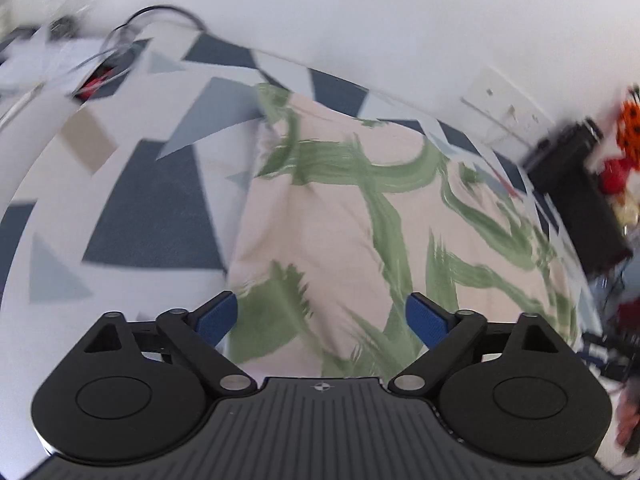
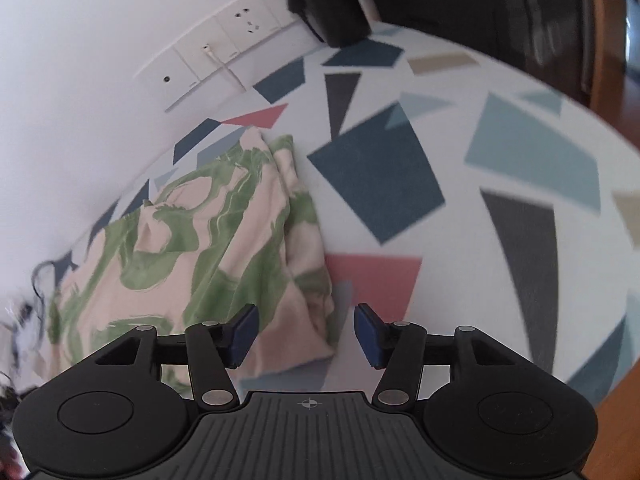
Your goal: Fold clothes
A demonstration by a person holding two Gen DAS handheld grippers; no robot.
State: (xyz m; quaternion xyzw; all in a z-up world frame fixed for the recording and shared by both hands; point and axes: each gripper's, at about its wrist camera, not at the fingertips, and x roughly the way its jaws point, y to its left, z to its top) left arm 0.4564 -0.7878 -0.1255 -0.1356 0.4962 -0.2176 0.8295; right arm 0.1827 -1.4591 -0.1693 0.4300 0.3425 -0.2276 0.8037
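Observation:
A pale pink garment with green brush-stroke marks (image 1: 360,216) lies on a table covered by a white cloth with blue, grey and red shapes (image 1: 152,216). My left gripper (image 1: 322,314) hovers open over the garment's near part, blue pads wide apart and nothing between them. In the right wrist view the same garment (image 2: 224,248) lies bunched along its right side, with folds running toward the wall. My right gripper (image 2: 306,334) is open just above the garment's near right corner, its left pad over the fabric and its right pad over bare tablecloth (image 2: 460,200).
A white wall with a row of sockets (image 2: 224,48) runs behind the table. A black bag or case (image 2: 332,4) sits at the table's far end, with dark objects (image 1: 576,184) and red-orange items (image 1: 628,128) to the right. Cables (image 1: 160,16) lie at the far left.

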